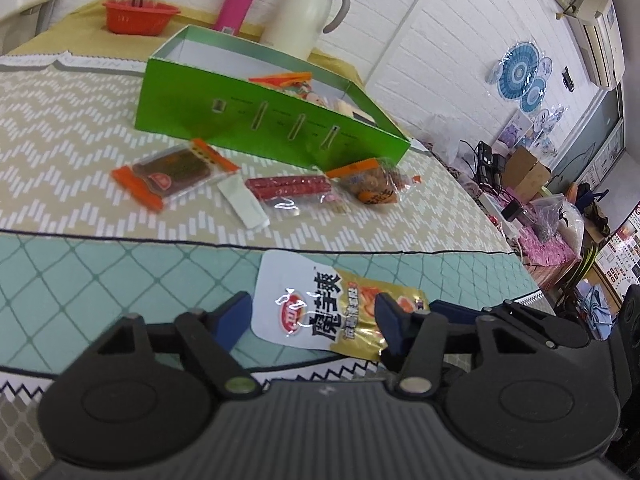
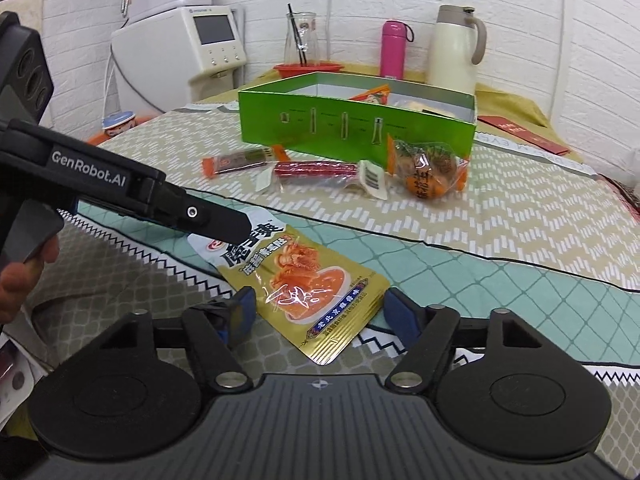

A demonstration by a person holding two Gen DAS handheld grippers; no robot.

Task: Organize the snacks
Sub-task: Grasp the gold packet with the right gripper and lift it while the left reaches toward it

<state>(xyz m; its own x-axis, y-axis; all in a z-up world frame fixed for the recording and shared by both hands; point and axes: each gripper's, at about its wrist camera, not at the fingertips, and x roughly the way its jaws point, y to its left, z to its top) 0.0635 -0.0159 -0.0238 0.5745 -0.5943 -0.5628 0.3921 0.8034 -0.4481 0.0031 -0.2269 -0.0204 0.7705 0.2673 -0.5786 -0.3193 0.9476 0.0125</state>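
Note:
A white-and-gold snack packet (image 1: 320, 308) (image 2: 304, 276) lies flat on the teal cloth. My left gripper (image 1: 312, 312) straddles its white end with the jaws open, and from the right wrist view its fingertips (image 2: 236, 232) rest over that end. My right gripper (image 2: 320, 312) is open around the gold end, its pads just clear of the edges. Further back lie a brown snack with orange ends (image 1: 168, 176) (image 2: 240, 160), a red sausage pack (image 1: 288, 188) (image 2: 316, 170) and an orange round snack (image 1: 368, 184) (image 2: 428, 168). Behind them stands an open green box (image 1: 200, 108) (image 2: 272, 120) holding some snacks.
A cream jug (image 1: 308, 12) (image 2: 456, 48), a pink bottle (image 1: 238, 0) (image 2: 392, 48) and a red basket (image 1: 140, 16) stand behind the box. A white appliance (image 2: 208, 40) is at the back left. A red envelope (image 2: 520, 132) lies right of the box. A hand (image 2: 16, 276) holds the left gripper.

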